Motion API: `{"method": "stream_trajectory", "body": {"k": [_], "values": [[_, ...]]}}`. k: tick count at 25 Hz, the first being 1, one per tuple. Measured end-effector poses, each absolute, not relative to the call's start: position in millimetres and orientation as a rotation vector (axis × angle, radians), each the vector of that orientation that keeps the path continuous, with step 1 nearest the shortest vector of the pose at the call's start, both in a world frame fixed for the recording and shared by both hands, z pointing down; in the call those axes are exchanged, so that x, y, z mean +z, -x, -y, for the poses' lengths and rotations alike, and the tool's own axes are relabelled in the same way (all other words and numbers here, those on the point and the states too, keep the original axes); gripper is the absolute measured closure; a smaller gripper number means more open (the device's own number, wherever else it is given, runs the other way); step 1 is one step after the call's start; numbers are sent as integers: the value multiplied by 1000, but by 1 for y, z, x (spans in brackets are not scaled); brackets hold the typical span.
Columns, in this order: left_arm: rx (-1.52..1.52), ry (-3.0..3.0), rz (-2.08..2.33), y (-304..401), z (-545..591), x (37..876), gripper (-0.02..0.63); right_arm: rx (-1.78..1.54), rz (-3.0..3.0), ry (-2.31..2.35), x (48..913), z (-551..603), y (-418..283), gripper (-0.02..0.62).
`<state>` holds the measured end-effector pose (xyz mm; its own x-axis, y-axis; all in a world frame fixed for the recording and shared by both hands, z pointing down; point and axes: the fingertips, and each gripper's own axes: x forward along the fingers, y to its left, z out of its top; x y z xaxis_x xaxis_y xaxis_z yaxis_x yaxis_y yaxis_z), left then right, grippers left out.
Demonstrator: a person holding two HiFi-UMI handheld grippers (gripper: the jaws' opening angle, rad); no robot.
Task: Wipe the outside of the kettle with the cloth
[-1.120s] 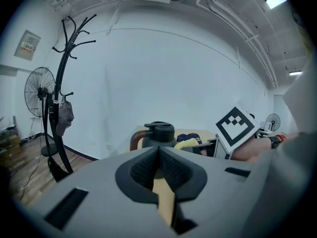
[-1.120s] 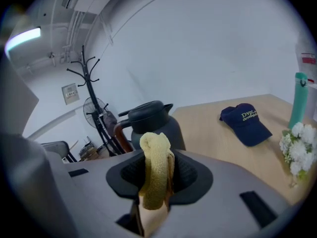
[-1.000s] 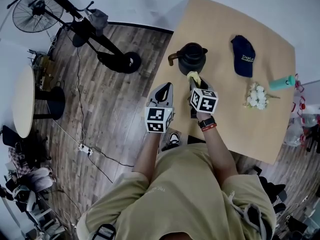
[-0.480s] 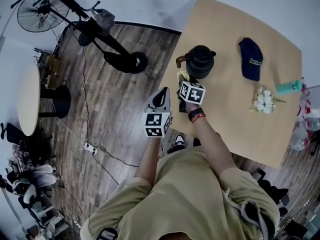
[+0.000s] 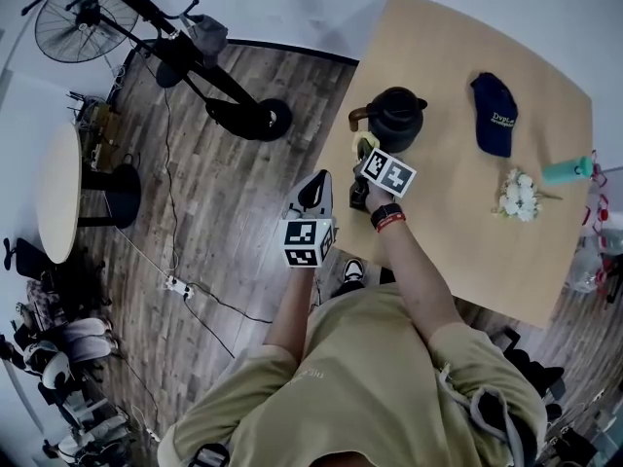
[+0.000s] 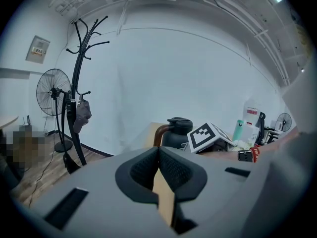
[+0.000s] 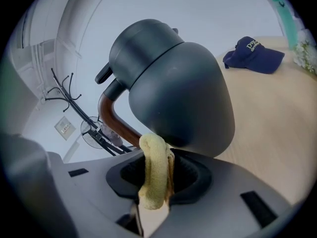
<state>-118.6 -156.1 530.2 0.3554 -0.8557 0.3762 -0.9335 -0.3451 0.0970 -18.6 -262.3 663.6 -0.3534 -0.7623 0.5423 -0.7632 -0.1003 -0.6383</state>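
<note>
So the dark grey rounded kettle with the curved brown handle (image 5: 394, 117) stands upright on the light wooden table (image 5: 458, 232), toward the corner nearest the person's left.

The right gripper (image 7: 157, 155) is clamped on a folded yellow terry cloth (image 7: 155, 175). In the right gripper view the jaws are squeezed onto it and the top of the cloth bulges up against the kettle's (image 7: 173, 83) lower side, right by the foot of the handle. It looks like it's touching.

The left gripper (image 6: 159, 157) has its jaws pressed together with nothing between them. From the head view it (image 5: 315, 188) hangs at the table's edge over the wood-plank floor (image 5: 224, 222), apart from the kettle.

Writing-wise there's not much to read. The navy baseball cap (image 7: 253, 56) lying on the table past the kettle has white lettering that starts with "Dy" – the rest is too small to make out. There's a small framed notice on the wall (image 6: 38, 49) in the left gripper view, unreadable as well.

Other stuff on the table: a little bunch of white flowers (image 5: 516, 195) and a teal bottle lying on its side (image 5: 568, 169), both well away from the kettle. On the floor side there's a black pedestal fan (image 5: 73, 27) and a black coat stand (image 6: 79, 83).
</note>
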Motion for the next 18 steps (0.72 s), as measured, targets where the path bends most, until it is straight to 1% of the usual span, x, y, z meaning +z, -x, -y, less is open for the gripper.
{"method": "stream_trajectory", "body": {"k": [18], "values": [[365, -2381, 1527, 98, 161, 526, 584, 1539, 2133, -1772, 659, 238, -5, 468]]}}
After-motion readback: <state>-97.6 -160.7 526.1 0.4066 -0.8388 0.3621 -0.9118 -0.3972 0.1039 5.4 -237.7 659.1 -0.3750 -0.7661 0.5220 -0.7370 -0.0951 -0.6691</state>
